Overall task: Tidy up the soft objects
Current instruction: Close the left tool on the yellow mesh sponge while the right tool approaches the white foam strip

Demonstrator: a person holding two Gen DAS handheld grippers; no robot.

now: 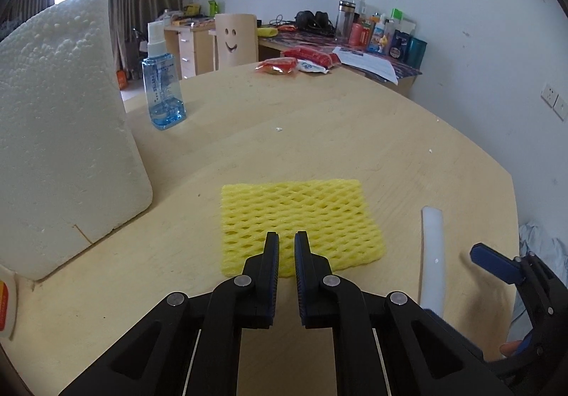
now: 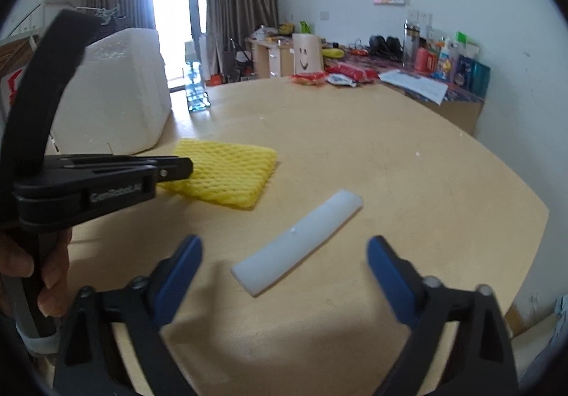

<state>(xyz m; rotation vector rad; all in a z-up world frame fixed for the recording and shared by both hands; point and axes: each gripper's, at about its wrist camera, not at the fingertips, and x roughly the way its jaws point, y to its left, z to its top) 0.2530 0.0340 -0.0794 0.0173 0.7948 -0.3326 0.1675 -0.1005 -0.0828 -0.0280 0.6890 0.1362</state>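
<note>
A flat yellow foam net [image 1: 301,222] lies on the wooden table [image 1: 319,133]. My left gripper [image 1: 287,240] hovers over the net's near edge, jaws nearly closed with a narrow gap and nothing between them. The net [image 2: 227,176] also shows in the right wrist view, with the left gripper [image 2: 184,167] at its left edge. A white foam strip [image 2: 298,241] lies to the net's right. My right gripper [image 2: 284,250] is wide open just short of the strip's near end. The strip [image 1: 433,254] shows in the left wrist view too.
A large white styrofoam box [image 1: 60,133] stands at the table's left. A blue spray bottle [image 1: 163,91] stands behind it. Red and white snack packets [image 1: 294,64] lie at the far edge. A cluttered desk [image 1: 355,48] and a smiley chair back [image 1: 234,39] are beyond.
</note>
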